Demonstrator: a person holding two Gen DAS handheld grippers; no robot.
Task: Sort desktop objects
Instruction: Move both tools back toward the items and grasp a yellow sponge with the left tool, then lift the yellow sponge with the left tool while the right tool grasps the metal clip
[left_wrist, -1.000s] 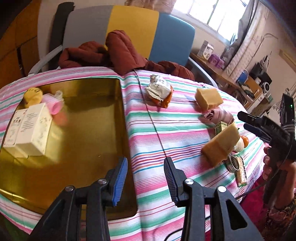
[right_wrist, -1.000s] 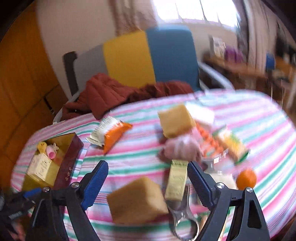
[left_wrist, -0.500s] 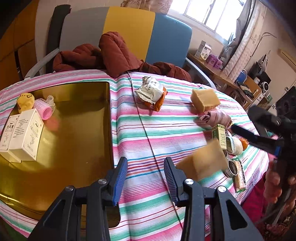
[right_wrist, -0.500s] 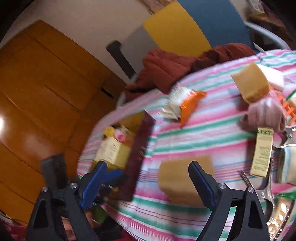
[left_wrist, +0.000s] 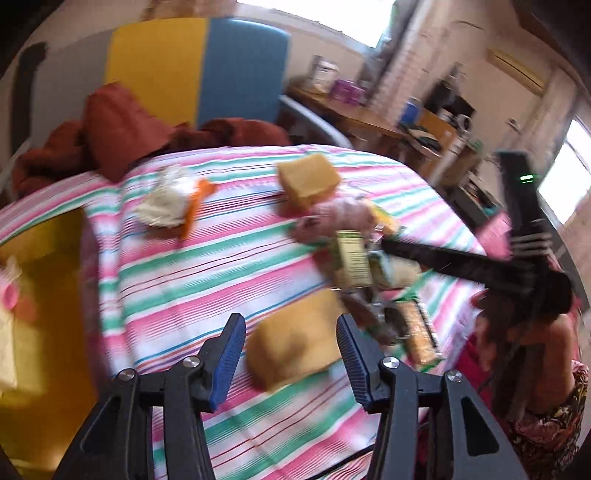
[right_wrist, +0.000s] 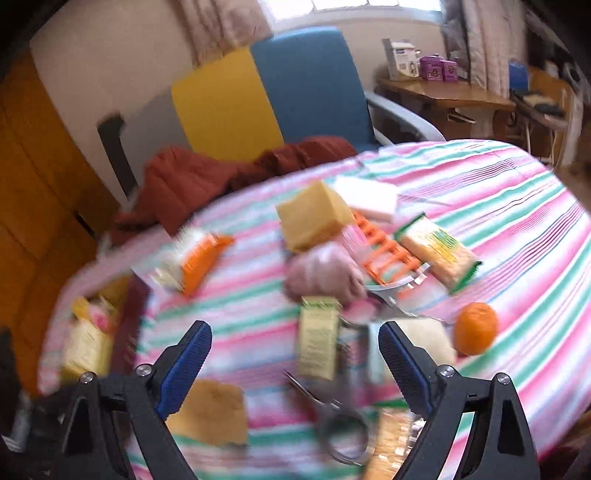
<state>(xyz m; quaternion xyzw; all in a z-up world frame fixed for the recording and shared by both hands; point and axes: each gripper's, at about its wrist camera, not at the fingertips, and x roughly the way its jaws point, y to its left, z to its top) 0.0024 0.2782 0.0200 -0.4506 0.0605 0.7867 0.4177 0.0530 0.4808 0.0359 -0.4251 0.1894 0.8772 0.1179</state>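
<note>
Left gripper (left_wrist: 290, 360) is seen with jaws opening, a tan sponge (left_wrist: 299, 341) lying between them on the striped cloth (left_wrist: 221, 266), untouched by the pads. Right gripper (right_wrist: 295, 358) is held wide above a green box (right_wrist: 318, 341).

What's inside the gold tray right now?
The gold tray holds a cream box, a yellow toy and something pink; blur and the near wall hide the rest.

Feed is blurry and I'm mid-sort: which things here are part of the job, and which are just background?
Job:
- near sponge block, between the opening left gripper pads, untouched
- far sponge block
- snack packet
- orange
- scissors
- gold tray

Background:
- chair
- red jacket
- side desk
</note>
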